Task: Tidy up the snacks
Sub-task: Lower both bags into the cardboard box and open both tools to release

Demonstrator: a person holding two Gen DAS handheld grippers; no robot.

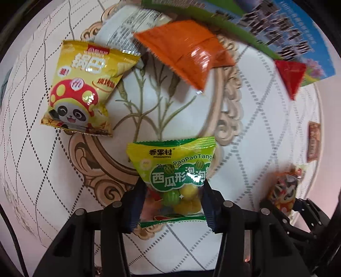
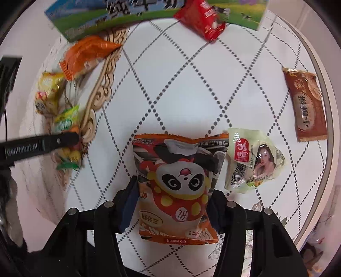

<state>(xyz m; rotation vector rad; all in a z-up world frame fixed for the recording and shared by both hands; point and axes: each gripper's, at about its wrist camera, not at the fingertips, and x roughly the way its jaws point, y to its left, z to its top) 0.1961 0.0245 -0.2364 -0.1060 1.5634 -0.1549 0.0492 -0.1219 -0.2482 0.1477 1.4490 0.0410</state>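
My left gripper (image 1: 171, 192) is shut on a green bag of watermelon-shaped gum (image 1: 172, 170), held above the patterned table. My right gripper (image 2: 172, 198) is shut on an orange panda snack bag (image 2: 177, 187). In the left wrist view a yellow panda snack bag (image 1: 82, 89), a plain orange packet (image 1: 187, 57), a red packet (image 1: 291, 73) and a white packet (image 1: 130, 25) lie ahead. The right wrist view shows the left gripper (image 2: 64, 138) with its green bag (image 2: 67, 136) at the left, and the right gripper with its bag (image 1: 283, 191) shows in the left wrist view.
A blue and green carton (image 2: 110, 19) lies at the far edge with a red packet (image 2: 202, 19) on it. A brown biscuit packet (image 2: 305, 104) and a pale green packet (image 2: 253, 159) lie at the right, near the round table rim (image 2: 328, 119).
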